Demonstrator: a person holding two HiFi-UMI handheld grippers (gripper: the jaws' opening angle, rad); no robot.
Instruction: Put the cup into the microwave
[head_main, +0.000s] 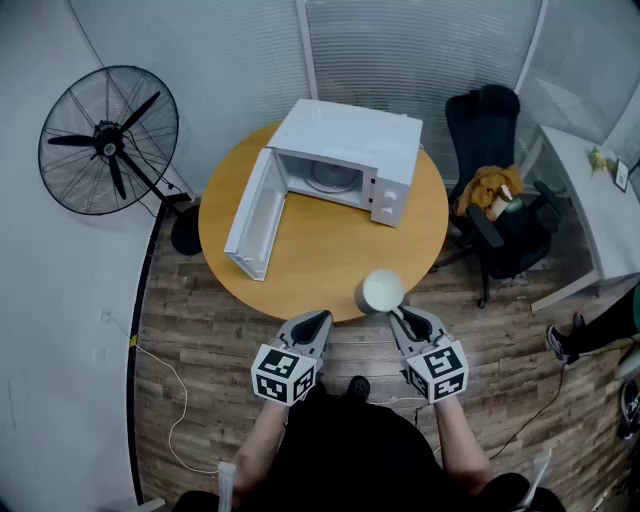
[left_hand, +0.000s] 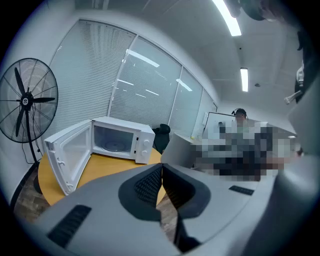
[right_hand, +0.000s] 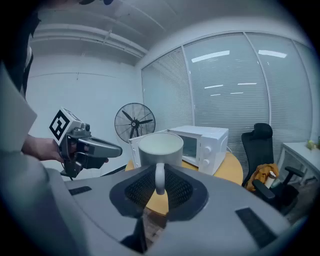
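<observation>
A white microwave (head_main: 345, 160) stands on the round wooden table (head_main: 320, 250), its door (head_main: 255, 215) swung wide to the left and the cavity empty. My right gripper (head_main: 400, 315) is shut on the handle of a pale cup (head_main: 381, 292), held upright over the table's near edge. In the right gripper view the cup (right_hand: 160, 150) sits just beyond the jaws, with the microwave (right_hand: 200, 140) behind it. My left gripper (head_main: 318, 322) hovers beside it at the table's front edge, shut and empty. The left gripper view faces the open microwave (left_hand: 122, 137).
A black standing fan (head_main: 108, 140) is at the far left of the table. An office chair (head_main: 495, 180) with an orange bundle on it stands to the right, and beyond it a white desk (head_main: 590, 200). A cable (head_main: 175, 400) lies on the wooden floor.
</observation>
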